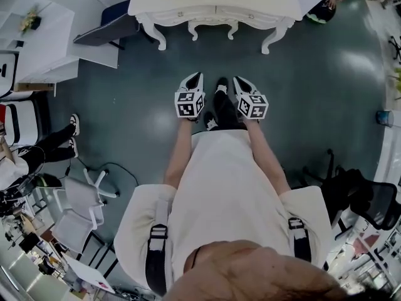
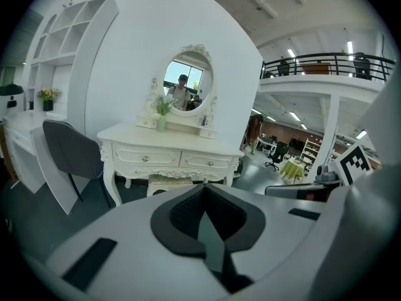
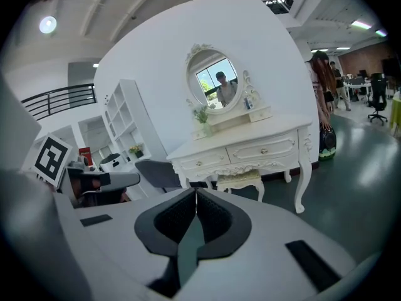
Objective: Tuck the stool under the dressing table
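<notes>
Stool [image 3: 240,179] seemingly tucked, mostly hidden under dressing table [image 3: 250,144] | left gripper [image 2: 204,188] and right gripper [image 3: 195,192] clenched, empty
</notes>
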Motion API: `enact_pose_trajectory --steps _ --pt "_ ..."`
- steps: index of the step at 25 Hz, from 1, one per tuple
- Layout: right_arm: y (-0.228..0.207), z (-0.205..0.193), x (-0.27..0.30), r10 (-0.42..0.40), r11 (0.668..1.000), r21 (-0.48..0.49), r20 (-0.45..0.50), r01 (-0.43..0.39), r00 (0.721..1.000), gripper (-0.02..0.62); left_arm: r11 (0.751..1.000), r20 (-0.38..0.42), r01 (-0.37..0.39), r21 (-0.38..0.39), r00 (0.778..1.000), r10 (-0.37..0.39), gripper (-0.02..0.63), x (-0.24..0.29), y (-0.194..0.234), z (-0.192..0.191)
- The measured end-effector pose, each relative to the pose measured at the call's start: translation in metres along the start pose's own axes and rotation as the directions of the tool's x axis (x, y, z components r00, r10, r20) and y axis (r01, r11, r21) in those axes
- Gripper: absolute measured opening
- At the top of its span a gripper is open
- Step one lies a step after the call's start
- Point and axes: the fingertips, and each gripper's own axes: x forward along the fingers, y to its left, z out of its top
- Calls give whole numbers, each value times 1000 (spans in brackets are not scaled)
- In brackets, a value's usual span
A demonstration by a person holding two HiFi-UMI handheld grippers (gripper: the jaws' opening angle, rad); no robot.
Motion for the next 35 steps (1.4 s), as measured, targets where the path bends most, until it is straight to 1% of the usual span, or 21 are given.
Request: enact_pose_trajectory --steps 2,4,6,9,14,21,27,31,35 --pt "-4 5 -3 -7 1000 -6 17 7 1000 44 1000 -7 2 21 1000 -2 14 4 -4 0" --pt "-3 7 -3 -13 1000 -13 26 14 1000 44 998 -19 7 59 1000 -6 14 4 -5 -2" --pt "3 5 -1 -9 1000 1 21 9 1000 43 997 -25 3 75 1000 -1 14 0 -2 -5" --pt "6 3 1 2 1000 28 13 -3 1000 43 998 -26 -6 64 1000 8 14 -2 2 -5" --pt "11 -5 2 15 1000 0 -7 -15 1000 43 999 -33 -14 39 999 15 14 -6 7 -10" --pt "12 -7 2 3 1000 -15 -7 -3 1000 43 999 -43 -27 26 999 28 14 -9 13 -15" --pt "13 -11 2 1 1000 -22 -15 -1 1000 43 1000 -56 -17 6 998 18 14 -6 13 -19" --pt "8 -7 0 -10 1000 -27 -7 10 1000 43 1000 -47 -13 7 999 13 14 -4 11 -18" --pt "6 -4 0 -17 1000 -26 -7 16 1000 43 1000 -40 -20 -13 999 20 14 -3 14 -14"
